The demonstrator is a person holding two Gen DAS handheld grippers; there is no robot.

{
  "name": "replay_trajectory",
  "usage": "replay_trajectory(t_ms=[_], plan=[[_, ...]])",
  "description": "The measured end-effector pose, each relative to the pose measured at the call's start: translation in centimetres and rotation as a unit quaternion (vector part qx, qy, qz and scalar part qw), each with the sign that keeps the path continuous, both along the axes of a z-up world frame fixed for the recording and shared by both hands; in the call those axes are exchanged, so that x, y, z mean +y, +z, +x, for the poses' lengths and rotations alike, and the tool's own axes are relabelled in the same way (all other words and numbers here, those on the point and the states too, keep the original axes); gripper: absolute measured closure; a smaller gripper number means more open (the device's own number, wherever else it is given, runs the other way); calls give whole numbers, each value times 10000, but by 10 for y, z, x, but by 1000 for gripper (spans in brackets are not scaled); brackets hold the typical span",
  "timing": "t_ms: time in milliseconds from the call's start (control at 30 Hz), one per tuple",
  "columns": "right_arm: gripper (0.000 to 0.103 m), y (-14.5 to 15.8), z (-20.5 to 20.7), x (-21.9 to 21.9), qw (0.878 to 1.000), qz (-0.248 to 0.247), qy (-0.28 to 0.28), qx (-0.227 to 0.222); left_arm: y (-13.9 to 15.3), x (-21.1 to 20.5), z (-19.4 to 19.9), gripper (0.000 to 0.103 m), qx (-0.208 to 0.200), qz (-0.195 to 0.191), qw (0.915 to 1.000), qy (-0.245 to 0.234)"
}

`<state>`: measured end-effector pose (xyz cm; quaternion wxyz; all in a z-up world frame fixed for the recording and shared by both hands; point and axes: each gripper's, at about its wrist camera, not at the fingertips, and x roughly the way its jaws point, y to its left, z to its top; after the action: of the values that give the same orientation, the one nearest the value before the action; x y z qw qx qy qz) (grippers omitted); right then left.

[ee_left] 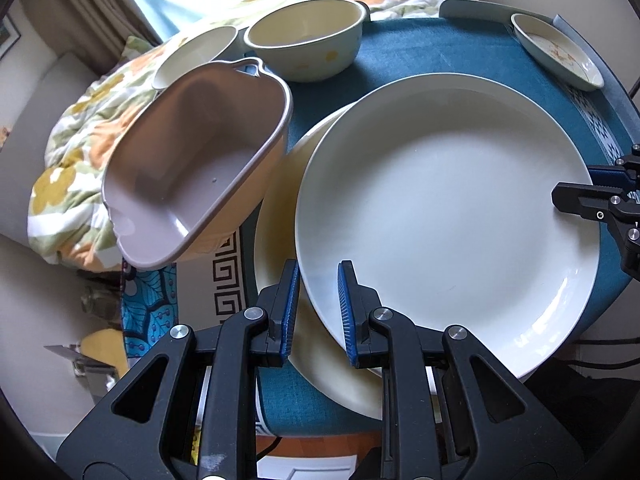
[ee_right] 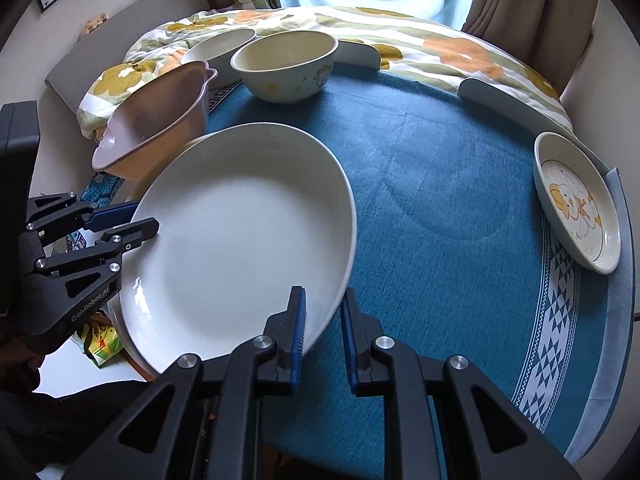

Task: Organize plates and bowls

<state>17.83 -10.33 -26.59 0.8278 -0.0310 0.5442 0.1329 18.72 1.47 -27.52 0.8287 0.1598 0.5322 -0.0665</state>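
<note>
A large white plate (ee_left: 444, 208) hangs tilted just over the blue tablecloth, held at two opposite edges. My left gripper (ee_left: 318, 280) is shut on its near rim in the left wrist view. My right gripper (ee_right: 324, 304) is shut on the other rim, and it also shows at the right edge (ee_left: 568, 198). The left gripper (ee_right: 136, 220) appears at the plate's left side in the right wrist view. A cream plate (ee_left: 280, 200) lies under the white plate (ee_right: 240, 232), mostly hidden.
A pink-beige handled dish (ee_left: 192, 168) stands left of the plates. A cream bowl (ee_left: 308, 40) and a white bowl (ee_left: 196, 54) stand at the back. A small picture plate (ee_right: 576, 200) lies at the right edge. A flowered quilt (ee_right: 440, 52) lies beyond the table.
</note>
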Motion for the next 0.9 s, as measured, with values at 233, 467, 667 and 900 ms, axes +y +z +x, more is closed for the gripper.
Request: replay_trajectory(t_ms=[233,467,667,900], plan=[[87,0,-1,9,9994,-306,173,-53,0,0,-2,87,-37,90,10000,20],[87,-1,0,11,9989,-420,204,-51,2,-2,-5,87,-98,216,9997,-8],[87,0,0,13,9987,-460,219,-58,2,-2,-7,87,-139,263,9996,-4],[87,0,0,14,9986,-477,215,-76,4,-2,-9,87,-178,320,9993,2]])
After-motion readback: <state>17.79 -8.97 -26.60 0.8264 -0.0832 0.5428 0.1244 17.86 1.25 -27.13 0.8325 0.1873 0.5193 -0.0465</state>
